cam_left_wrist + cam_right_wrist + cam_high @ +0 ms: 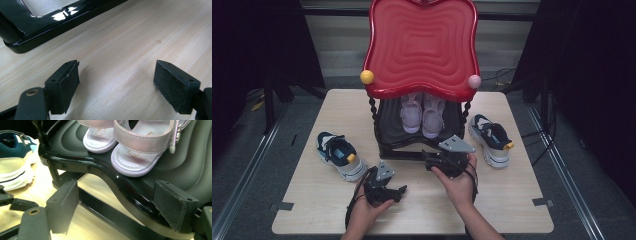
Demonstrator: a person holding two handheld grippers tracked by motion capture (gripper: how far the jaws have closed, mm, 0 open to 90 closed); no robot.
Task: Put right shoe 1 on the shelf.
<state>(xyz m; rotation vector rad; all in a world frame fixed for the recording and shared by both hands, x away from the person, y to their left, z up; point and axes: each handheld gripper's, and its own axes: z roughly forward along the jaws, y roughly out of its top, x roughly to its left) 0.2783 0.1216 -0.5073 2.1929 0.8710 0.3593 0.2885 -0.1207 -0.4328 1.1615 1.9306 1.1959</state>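
— Where do things stand?

— My right gripper (428, 161) hangs at the front edge of the black lower shelf (75, 147) of the red-topped two-tier rack (422, 45), jaws spread wide and holding nothing. The pair of pale pink strapped sandals (422, 114) already sits on that shelf, toes toward me. My left gripper (402, 191) hovers low over the light wooden table (130, 37) near its front edge, jaws also wide apart and empty.

— So what's left?

— I judge the two navy-and-white sneakers: one (340, 155) by the table's left edge, the other (491, 139) by its right edge, each well apart from the rack.

— How would you take them well?

— Each gripper to its own side. Close across the heel collar, where it's firm, lift level, and clear the rack's twisted posts before setting down.
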